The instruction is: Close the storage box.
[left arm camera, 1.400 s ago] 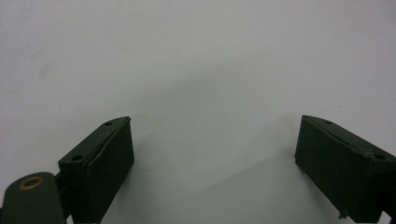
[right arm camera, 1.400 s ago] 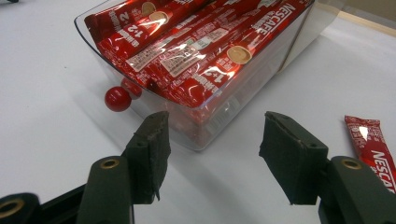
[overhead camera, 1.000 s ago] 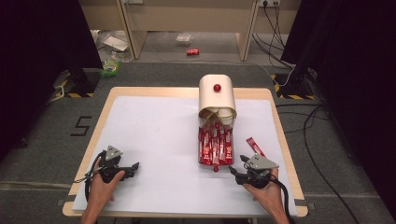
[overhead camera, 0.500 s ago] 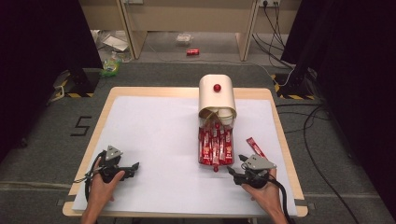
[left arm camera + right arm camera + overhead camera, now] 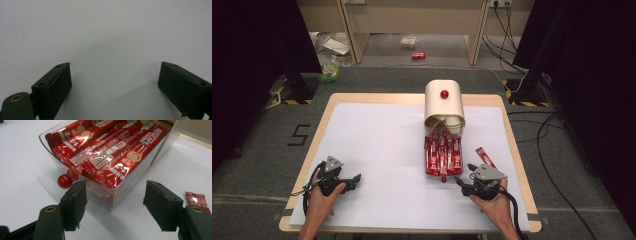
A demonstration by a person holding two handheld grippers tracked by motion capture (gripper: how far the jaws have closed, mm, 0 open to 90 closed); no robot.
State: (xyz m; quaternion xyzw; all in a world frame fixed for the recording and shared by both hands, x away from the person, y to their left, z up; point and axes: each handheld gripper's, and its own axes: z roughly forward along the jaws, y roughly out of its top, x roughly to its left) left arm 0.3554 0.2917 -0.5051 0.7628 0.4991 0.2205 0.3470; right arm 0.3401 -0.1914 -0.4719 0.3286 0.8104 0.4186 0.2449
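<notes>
A cream dispenser box (image 5: 444,102) with a red knob stands at the table's far middle. Its clear drawer (image 5: 442,157) (image 5: 110,202) is pulled out toward me, full of red coffee sticks (image 5: 107,152), and a red ball handle (image 5: 65,181) sits on its front. My right gripper (image 5: 463,174) (image 5: 115,182) is at the drawer's front right corner. Its jaws have just been opening and now stand open, the corner is just ahead of them, and the pads touch nothing. My left gripper (image 5: 354,181) (image 5: 115,66) rests open over bare white paper at the near left.
One loose red stick (image 5: 485,156) (image 5: 197,198) lies on the paper right of the drawer, close to my right gripper. The white sheet (image 5: 377,145) covers most of the wooden table. Cables and litter lie on the floor beyond.
The right gripper's jaws look slightly wider apart than before. Both hands stay where they were.
</notes>
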